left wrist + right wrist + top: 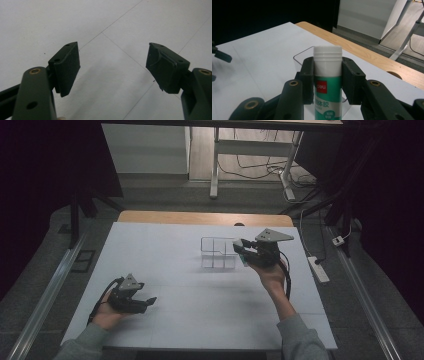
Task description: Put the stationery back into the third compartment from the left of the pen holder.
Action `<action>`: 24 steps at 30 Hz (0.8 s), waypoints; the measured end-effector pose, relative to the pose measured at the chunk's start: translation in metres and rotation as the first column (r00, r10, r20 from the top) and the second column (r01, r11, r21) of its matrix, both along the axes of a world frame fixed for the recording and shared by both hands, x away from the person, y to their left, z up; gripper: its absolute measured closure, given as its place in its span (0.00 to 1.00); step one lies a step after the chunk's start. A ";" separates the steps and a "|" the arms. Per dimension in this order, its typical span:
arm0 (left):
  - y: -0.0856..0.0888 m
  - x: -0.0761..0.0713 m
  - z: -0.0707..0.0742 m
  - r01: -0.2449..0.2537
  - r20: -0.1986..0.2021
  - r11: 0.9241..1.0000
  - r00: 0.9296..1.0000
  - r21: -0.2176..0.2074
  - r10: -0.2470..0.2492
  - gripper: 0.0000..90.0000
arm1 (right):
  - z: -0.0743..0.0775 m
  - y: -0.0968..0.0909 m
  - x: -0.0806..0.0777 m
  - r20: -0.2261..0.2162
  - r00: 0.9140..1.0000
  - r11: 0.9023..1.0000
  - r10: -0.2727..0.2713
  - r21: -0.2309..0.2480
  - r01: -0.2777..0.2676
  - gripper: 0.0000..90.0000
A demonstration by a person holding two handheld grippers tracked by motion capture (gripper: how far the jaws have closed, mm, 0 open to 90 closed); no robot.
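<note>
The right gripper (327, 82) pinches a green-and-white glue stick (327, 85) upright between its pads, white cap protruding above them. It hangs just over the clear acrylic organizer (218, 253) at the table's far middle. The left gripper (113, 68) rests spread and empty on the white table (160, 265), well apart.
</note>
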State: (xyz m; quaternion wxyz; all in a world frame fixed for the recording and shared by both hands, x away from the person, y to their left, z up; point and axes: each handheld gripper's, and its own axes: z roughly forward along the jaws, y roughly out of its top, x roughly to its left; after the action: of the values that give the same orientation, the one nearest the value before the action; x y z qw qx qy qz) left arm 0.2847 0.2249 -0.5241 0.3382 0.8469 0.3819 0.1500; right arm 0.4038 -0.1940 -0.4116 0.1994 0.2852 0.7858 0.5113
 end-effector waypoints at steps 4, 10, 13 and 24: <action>0.001 0.000 0.000 0.001 0.000 1.000 1.000 -0.002 -0.001 0.30 | -0.002 0.005 0.011 -0.011 1.000 1.000 -0.012 0.021 0.012 0.71; 0.001 0.000 0.000 0.005 0.000 1.000 1.000 -0.003 -0.005 0.30 | 0.001 0.015 0.026 -0.008 1.000 1.000 -0.025 0.016 0.025 0.71; 0.000 0.001 -0.001 0.007 -0.001 1.000 1.000 -0.001 -0.007 0.30 | 0.003 0.018 0.032 -0.005 1.000 0.999 -0.027 0.037 0.027 0.71; 0.000 0.001 -0.001 0.010 -0.003 1.000 1.000 0.002 -0.010 0.30 | -0.001 0.028 0.052 -0.010 0.998 0.996 -0.059 0.070 0.060 0.71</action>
State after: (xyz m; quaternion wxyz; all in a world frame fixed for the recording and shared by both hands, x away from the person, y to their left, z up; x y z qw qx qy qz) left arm 0.2853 0.2247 -0.5249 0.3378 0.8494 0.3778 0.1474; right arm 0.4556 -0.1657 -0.4129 0.2013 0.3173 0.7593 0.5313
